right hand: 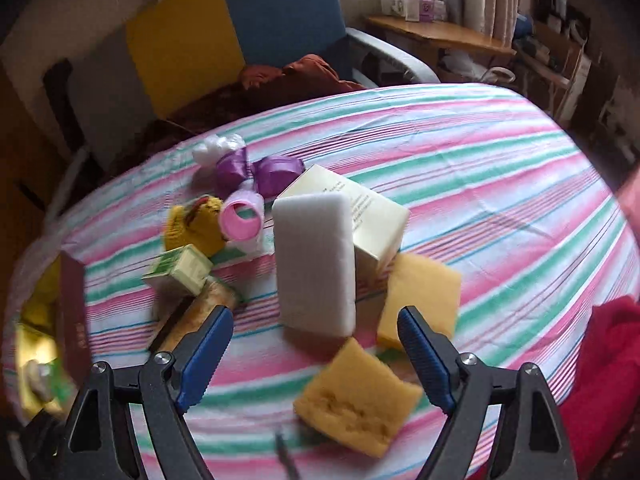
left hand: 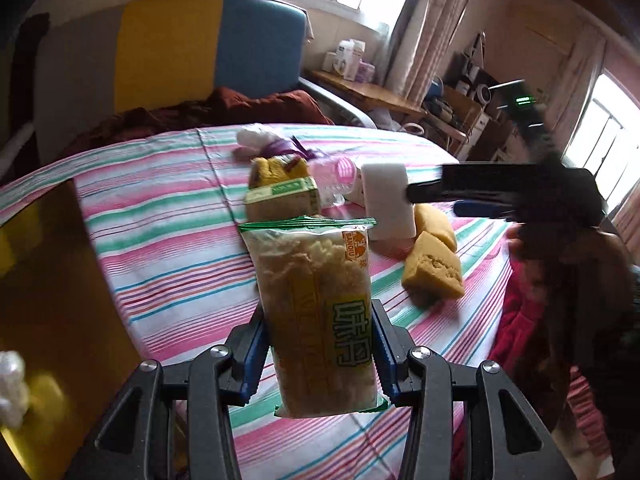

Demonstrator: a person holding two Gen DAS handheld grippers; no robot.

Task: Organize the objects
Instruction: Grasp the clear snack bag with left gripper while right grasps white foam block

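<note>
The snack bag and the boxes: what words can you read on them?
"BANOU": orange tab at the top of the snack bag held in the left tongs.
Big green Chinese characters on the bag: large, not transcribed here.
Cream box: print too small.
Green box: blurred.

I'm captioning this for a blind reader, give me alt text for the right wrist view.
An open claw hangs over a striped bedsheet, nothing between its blue pads. Just ahead a white sponge stands upright, with two yellow sponges beside it and a cream box behind.
</note>
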